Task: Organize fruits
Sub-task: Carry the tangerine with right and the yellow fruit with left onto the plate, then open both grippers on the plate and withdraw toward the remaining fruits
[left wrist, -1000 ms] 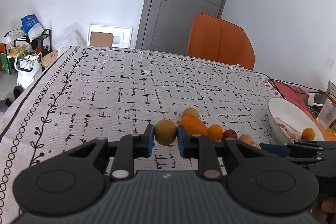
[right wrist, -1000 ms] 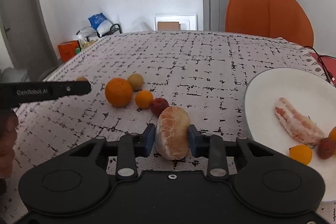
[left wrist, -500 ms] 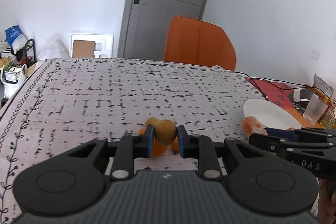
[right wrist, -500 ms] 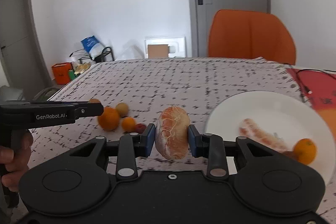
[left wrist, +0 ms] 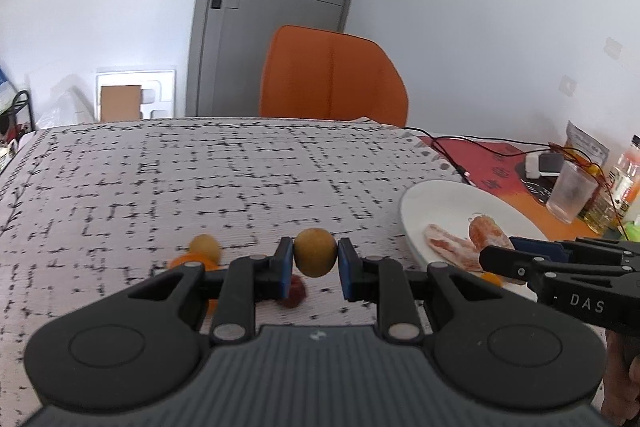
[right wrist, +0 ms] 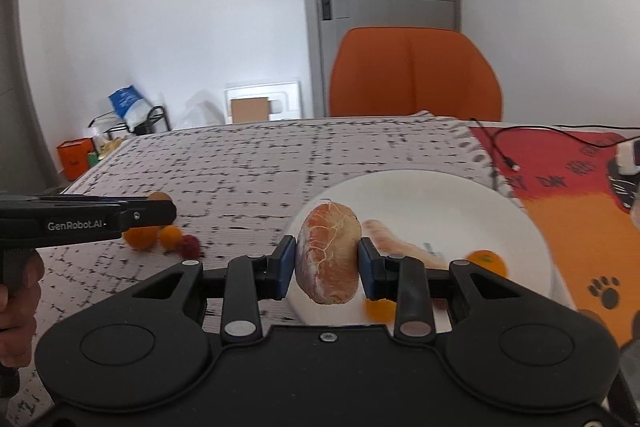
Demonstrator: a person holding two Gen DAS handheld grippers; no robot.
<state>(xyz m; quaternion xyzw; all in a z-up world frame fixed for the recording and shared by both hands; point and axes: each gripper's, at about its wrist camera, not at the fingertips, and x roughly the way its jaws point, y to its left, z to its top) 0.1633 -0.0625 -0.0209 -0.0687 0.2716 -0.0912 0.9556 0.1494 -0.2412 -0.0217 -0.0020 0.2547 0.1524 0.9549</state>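
Note:
My left gripper (left wrist: 315, 268) is shut on a small yellow-brown round fruit (left wrist: 315, 252) and holds it above the patterned tablecloth. Below it lie an orange (left wrist: 188, 261), another yellow-brown fruit (left wrist: 205, 246) and a small red fruit (left wrist: 294, 296). My right gripper (right wrist: 326, 267) is shut on a peeled pomelo piece (right wrist: 327, 258) and holds it over the near left rim of the white plate (right wrist: 424, 195). The plate holds a peeled segment (right wrist: 394, 239) and small oranges (right wrist: 486, 261). The right gripper also shows in the left wrist view (left wrist: 500, 259), over the plate (left wrist: 440, 199).
An orange chair (left wrist: 334, 75) stands behind the table. To the right lie a red mat (right wrist: 568, 167), black cables (left wrist: 460, 143), a plastic cup (left wrist: 570, 193) and bottles (left wrist: 620, 187). Loose fruits (right wrist: 160, 237) lie on the cloth left of the plate.
Both grippers lifted their fruit off the cloth and moved right. The right gripper now holds the pomelo piece over the plate's rim; the left gripper is nearer the plate.

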